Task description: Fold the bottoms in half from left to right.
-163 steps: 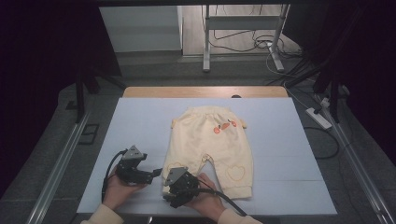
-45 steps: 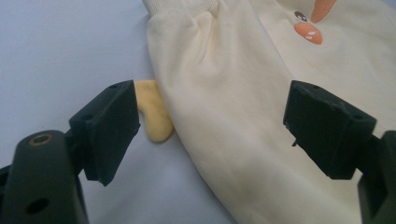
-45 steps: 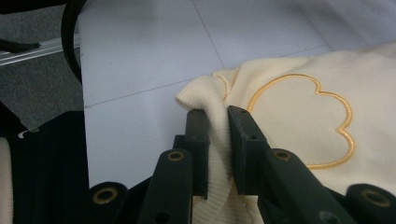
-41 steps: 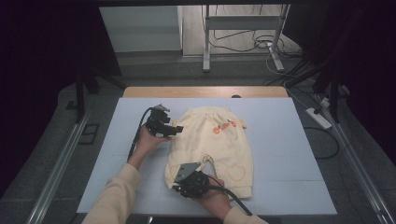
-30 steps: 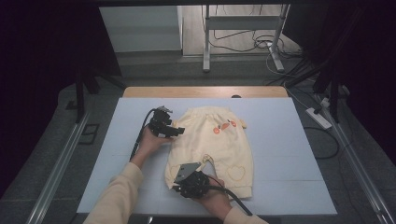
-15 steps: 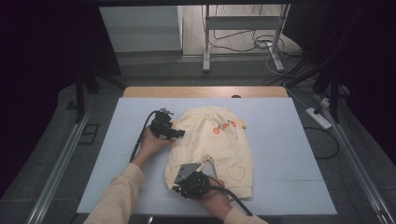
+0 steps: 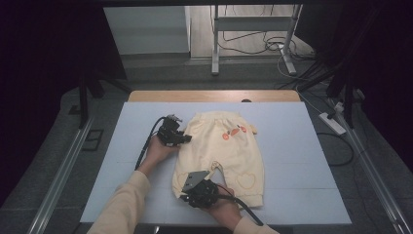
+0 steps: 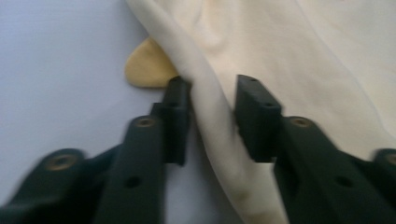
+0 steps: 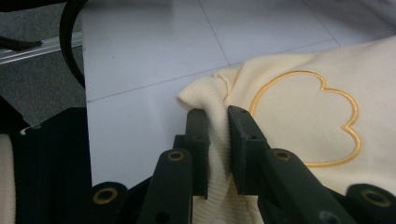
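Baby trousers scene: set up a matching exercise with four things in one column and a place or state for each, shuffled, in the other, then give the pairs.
1. left gripper
2. right gripper
3. embroidered heart
4. foam mat

A. pale blue, under the baby trousers
B. closed on a ribbed leg cuff
C. yellow outline on cream cloth
D. jaws just closing around the trousers' side edge

Pairs: 1-D, 2-B, 3-C, 4-A

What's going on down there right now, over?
Right gripper clamped on the baby trousers leg cuff. Left gripper jaws just closing around the side edge. Nothing in the way.
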Action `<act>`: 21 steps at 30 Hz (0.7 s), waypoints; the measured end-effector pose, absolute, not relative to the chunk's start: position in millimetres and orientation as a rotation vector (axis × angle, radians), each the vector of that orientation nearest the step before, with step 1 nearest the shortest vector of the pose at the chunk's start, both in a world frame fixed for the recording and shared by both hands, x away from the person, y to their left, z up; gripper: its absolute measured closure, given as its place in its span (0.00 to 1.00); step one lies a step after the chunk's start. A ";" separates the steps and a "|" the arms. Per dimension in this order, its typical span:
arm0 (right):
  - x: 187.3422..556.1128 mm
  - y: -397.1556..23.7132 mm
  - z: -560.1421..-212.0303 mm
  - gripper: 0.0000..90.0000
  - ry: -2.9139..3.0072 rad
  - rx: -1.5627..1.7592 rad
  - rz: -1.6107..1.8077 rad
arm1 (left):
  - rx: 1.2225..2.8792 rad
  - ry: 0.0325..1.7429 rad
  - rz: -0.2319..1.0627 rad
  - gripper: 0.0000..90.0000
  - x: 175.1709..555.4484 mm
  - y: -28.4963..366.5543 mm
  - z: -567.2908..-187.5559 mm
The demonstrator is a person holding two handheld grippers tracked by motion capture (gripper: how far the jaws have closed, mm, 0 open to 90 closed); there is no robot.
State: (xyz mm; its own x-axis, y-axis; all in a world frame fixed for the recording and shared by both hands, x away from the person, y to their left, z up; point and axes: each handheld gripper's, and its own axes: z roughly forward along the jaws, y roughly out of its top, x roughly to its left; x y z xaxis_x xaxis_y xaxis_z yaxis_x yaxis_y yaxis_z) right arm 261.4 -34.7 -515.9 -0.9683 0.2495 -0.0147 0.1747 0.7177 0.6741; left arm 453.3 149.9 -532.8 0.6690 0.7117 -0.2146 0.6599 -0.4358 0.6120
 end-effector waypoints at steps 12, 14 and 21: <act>261.3 -35.7 -514.5 0.87 2.816 0.352 1.093 | 2.188 1.010 0.072 0.91 450.7 150.2 -526.4; 261.3 -35.9 -513.9 0.87 2.816 0.351 1.093 | 2.172 1.003 0.062 0.91 450.4 150.5 -524.6; 261.9 -36.1 -513.6 0.87 2.816 0.354 1.102 | 2.118 0.980 0.049 0.91 447.4 153.3 -514.0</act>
